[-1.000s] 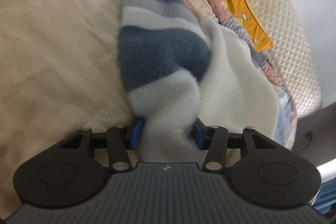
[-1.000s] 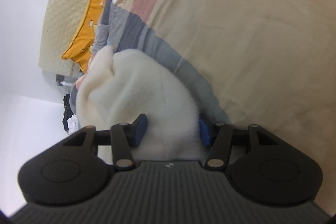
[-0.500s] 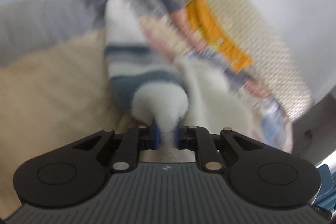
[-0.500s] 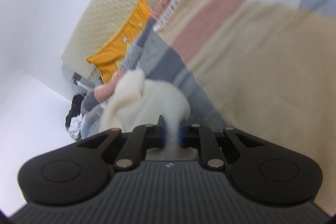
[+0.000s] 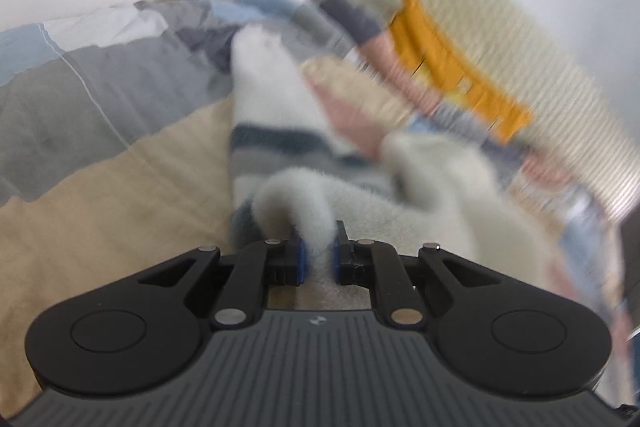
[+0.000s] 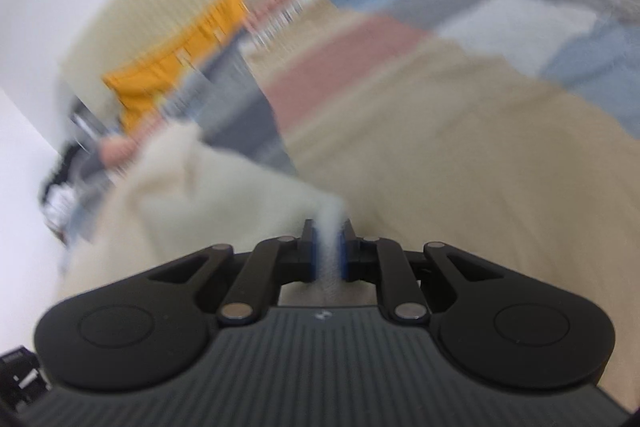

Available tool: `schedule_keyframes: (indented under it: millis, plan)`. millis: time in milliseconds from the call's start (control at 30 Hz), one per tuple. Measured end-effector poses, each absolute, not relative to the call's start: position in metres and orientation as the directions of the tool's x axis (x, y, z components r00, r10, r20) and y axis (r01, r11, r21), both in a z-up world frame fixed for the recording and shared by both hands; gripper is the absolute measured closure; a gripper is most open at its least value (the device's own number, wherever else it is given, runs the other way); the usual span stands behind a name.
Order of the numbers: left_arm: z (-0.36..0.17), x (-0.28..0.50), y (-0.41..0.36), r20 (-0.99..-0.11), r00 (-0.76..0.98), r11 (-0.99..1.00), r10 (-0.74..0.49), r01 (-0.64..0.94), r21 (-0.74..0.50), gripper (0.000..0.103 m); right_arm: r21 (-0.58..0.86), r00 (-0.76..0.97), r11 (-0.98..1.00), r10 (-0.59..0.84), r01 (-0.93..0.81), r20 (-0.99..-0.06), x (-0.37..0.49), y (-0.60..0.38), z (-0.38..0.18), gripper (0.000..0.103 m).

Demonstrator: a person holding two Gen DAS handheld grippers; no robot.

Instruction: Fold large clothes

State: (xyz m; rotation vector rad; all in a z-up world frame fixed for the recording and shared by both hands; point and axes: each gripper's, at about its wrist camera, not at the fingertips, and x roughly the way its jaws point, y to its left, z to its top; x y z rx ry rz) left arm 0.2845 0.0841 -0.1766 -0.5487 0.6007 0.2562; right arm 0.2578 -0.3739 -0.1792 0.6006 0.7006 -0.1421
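While clamped, two hand-held grippers (image 5: 318,253) (image 6: 329,253), one fleece garment (image 5: 276,115)

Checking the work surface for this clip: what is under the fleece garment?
The fleece garment lies on a patchwork quilt, beige beside it. The quilt directly beneath is covered. Left gripper and right gripper pinch its edge.

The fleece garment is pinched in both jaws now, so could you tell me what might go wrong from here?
The left gripper and right gripper each pinch only a thin fold of the fleece garment, so it may slip out. Its loose bulk could drag the patchwork quilt along.
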Motion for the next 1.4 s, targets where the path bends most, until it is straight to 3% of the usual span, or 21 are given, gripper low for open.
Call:
schedule_keyframes:
  millis: [167,400,467,533,600,633,733,900,1167,1400]
  plan:
    - [-0.209,0.308,0.088,-0.679,0.731,0.827,0.063,-0.419,-0.374,0.088,0.46,0.724,0.818,0.08,0.346,-0.685,0.265,-0.374,-0.201,0.089]
    - [-0.198,0.289,0.084,-0.637,0.77,0.841,0.027,-0.363,-0.402,0.087,0.547,0.738,0.753,0.124,0.366,-0.663,0.251,-0.383,-0.196,0.084]
    - [-0.189,0.279,0.084,-0.622,0.783,0.841,0.011,-0.343,-0.417,0.083,0.564,0.746,0.74,0.127,0.368,-0.654,0.243,-0.385,-0.191,0.083]
    - [-0.18,0.265,0.083,-0.606,0.795,0.835,0.002,-0.335,-0.436,0.072,0.581,0.75,0.718,0.125,0.384,-0.65,0.234,-0.387,-0.185,0.073]
    - [-0.17,0.252,0.083,-0.585,0.811,0.828,-0.006,-0.324,-0.457,0.058,0.624,0.769,0.682,0.141,0.381,-0.624,0.222,-0.391,-0.178,0.045]
    - [-0.165,0.245,0.082,-0.571,0.821,0.829,0.003,-0.321,-0.459,0.058,0.642,0.779,0.674,0.156,0.365,-0.607,0.217,-0.392,-0.174,0.044]
    - [-0.146,0.226,0.081,-0.523,0.852,0.828,0.011,-0.301,-0.474,0.051,0.674,0.8,0.666,0.19,0.321,-0.569,0.204,-0.389,-0.16,0.044]
    - [-0.132,0.2,0.078,-0.467,0.88,0.787,-0.087,-0.227,-0.574,0.046,0.735,0.827,0.632,0.257,0.248,-0.5,0.18,-0.384,-0.147,0.044]
    - [-0.17,0.205,0.053,-0.594,0.743,0.698,-0.308,-0.248,-0.672,0.041,0.712,0.711,0.672,0.398,0.204,-0.579,0.193,-0.341,-0.168,0.044]
    - [-0.207,0.216,0.05,-0.687,0.658,0.669,-0.307,-0.365,-0.648,0.037,0.629,0.629,0.752,0.395,0.197,-0.67,0.213,-0.307,-0.192,0.044]
